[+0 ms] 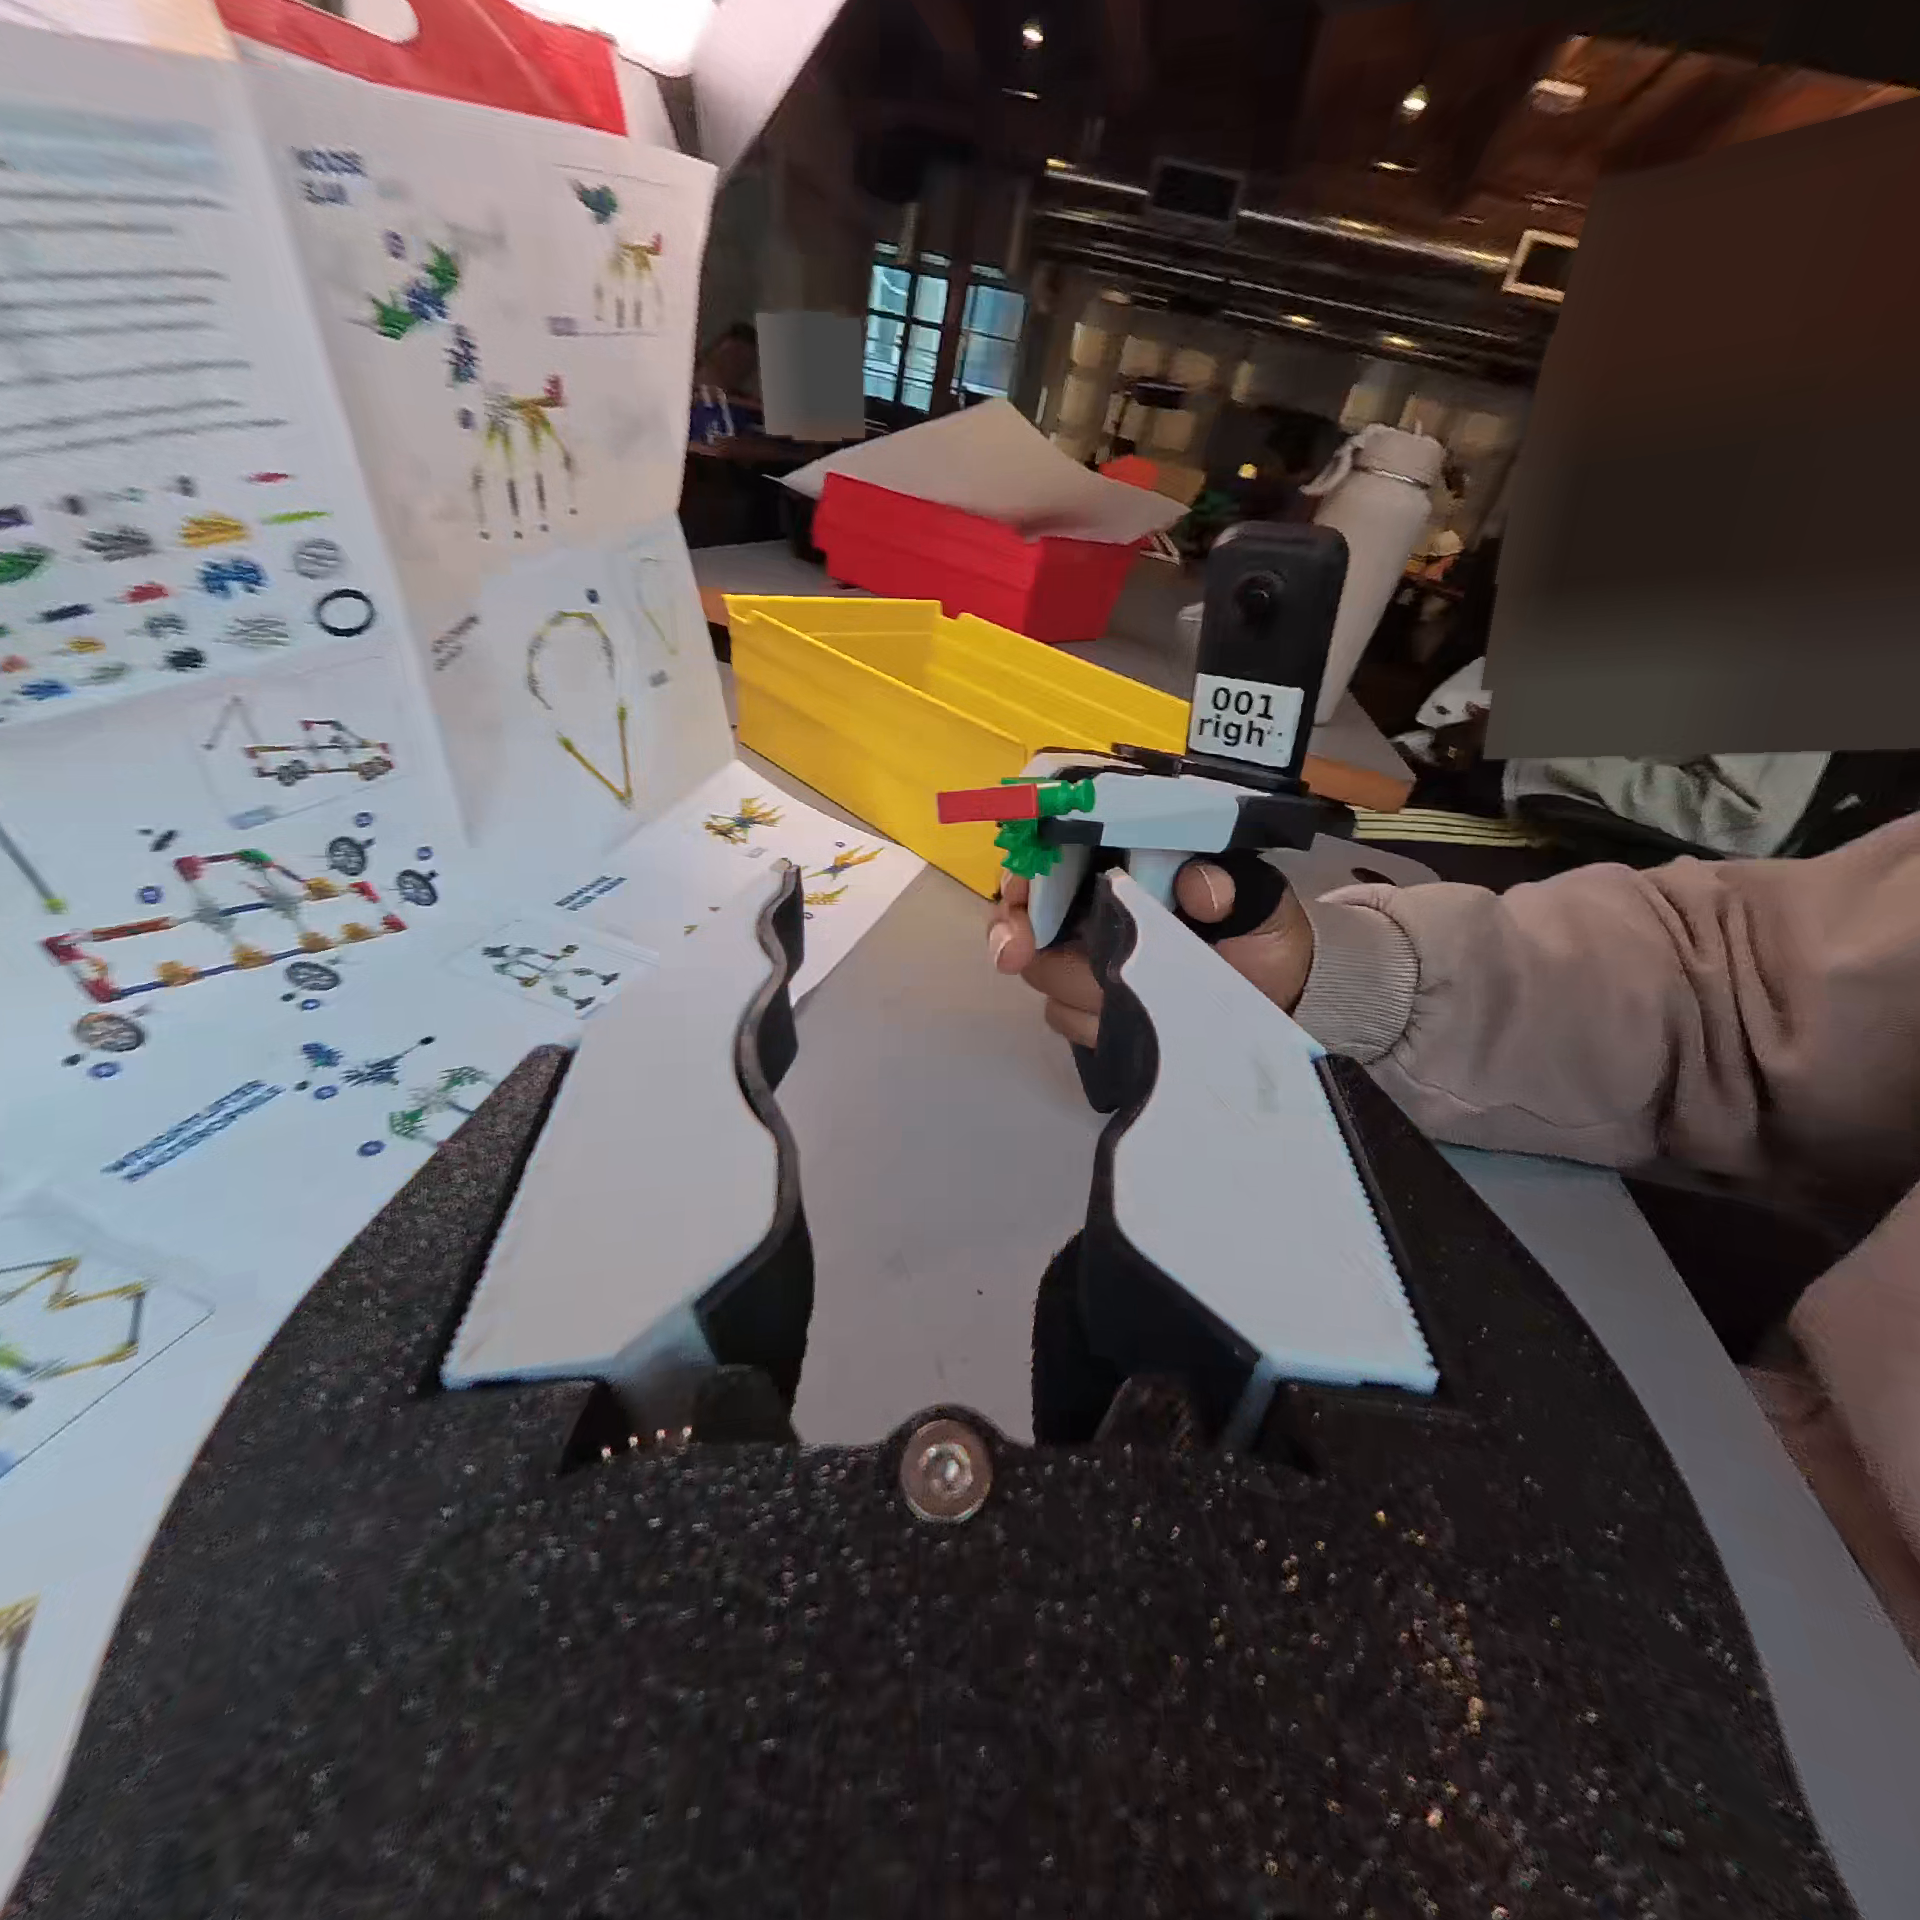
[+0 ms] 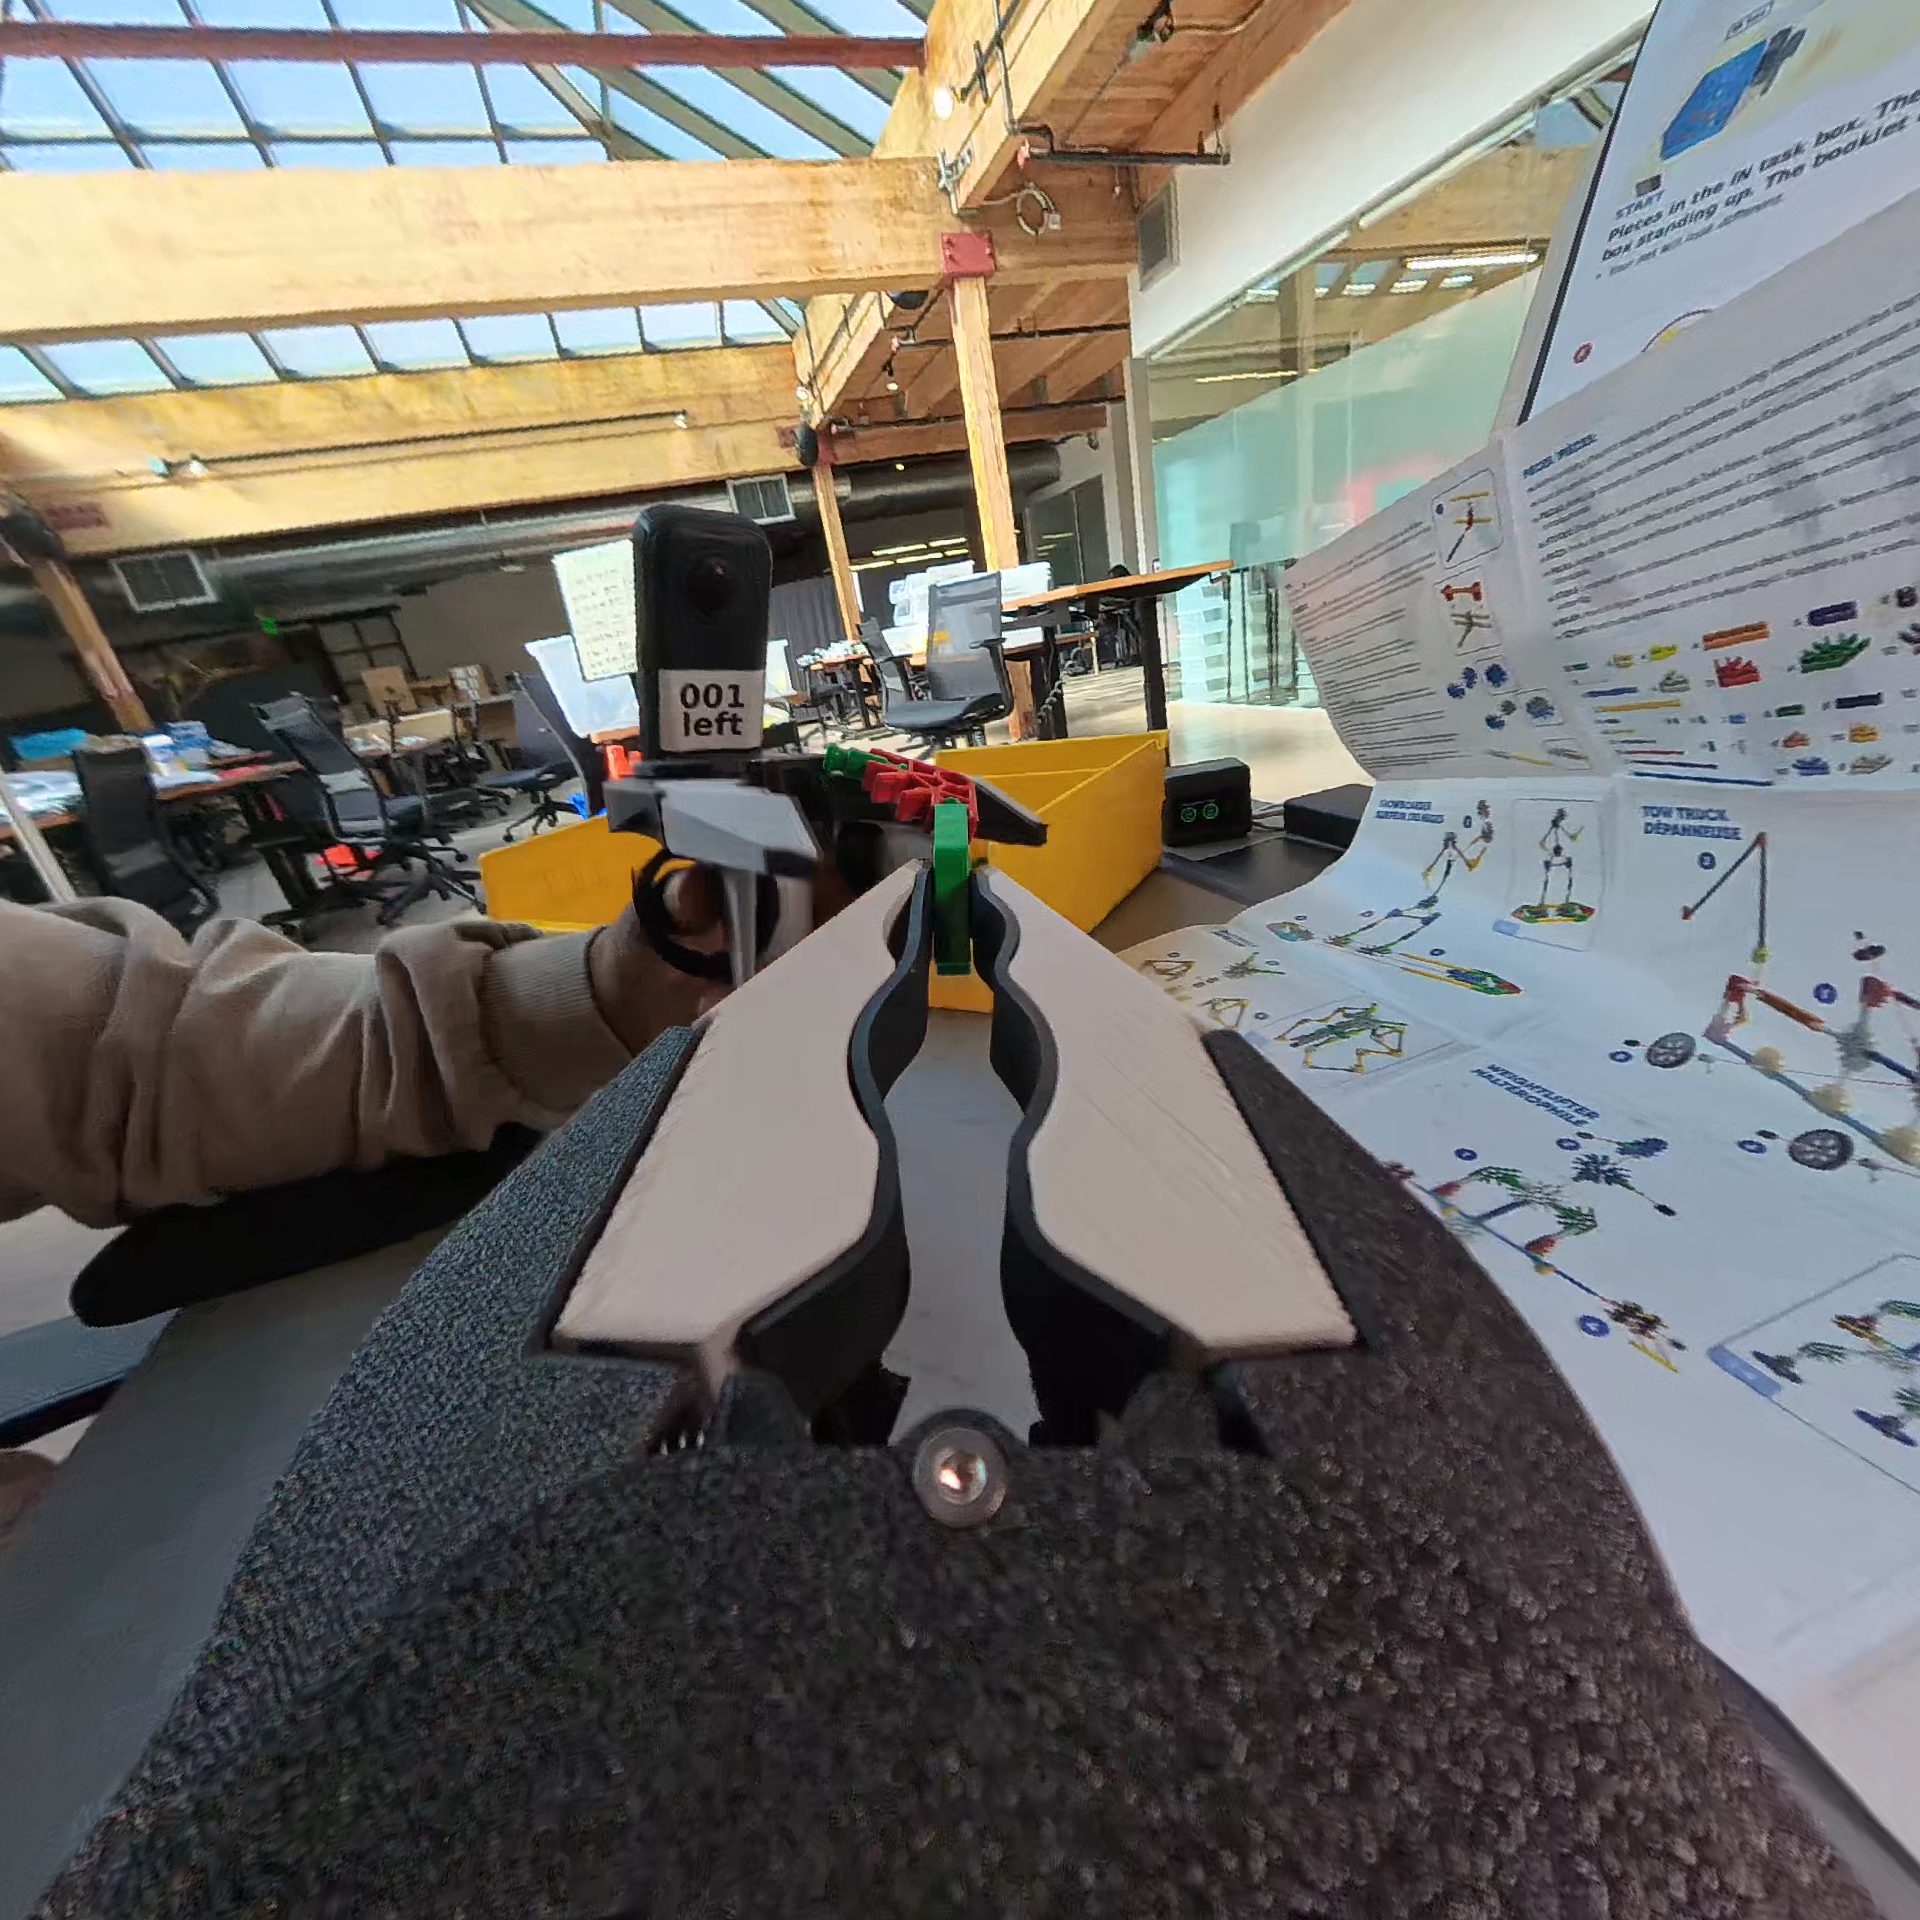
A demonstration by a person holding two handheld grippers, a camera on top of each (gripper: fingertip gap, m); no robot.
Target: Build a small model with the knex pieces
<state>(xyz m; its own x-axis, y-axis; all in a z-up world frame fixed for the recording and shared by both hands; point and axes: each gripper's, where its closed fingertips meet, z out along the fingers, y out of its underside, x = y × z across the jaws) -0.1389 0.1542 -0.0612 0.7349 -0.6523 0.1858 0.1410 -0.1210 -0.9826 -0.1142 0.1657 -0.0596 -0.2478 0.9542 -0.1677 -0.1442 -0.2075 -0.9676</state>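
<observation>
Two grippers face each other above grey table [image 1: 914, 1039]. Each carries camera with white label. Left gripper [image 1: 951, 904] wide apart, empty. Right gripper [image 2: 951, 904] clamps green connector [image 2: 951, 894] joined to red piece [image 2: 914, 784].

The right gripper [image 2: 951, 914] pinches a green rod [image 2: 951, 894] upright, red connector [image 2: 920, 787] on top. The left gripper [image 1: 951, 904] is spread wide, nothing in it.
</observation>
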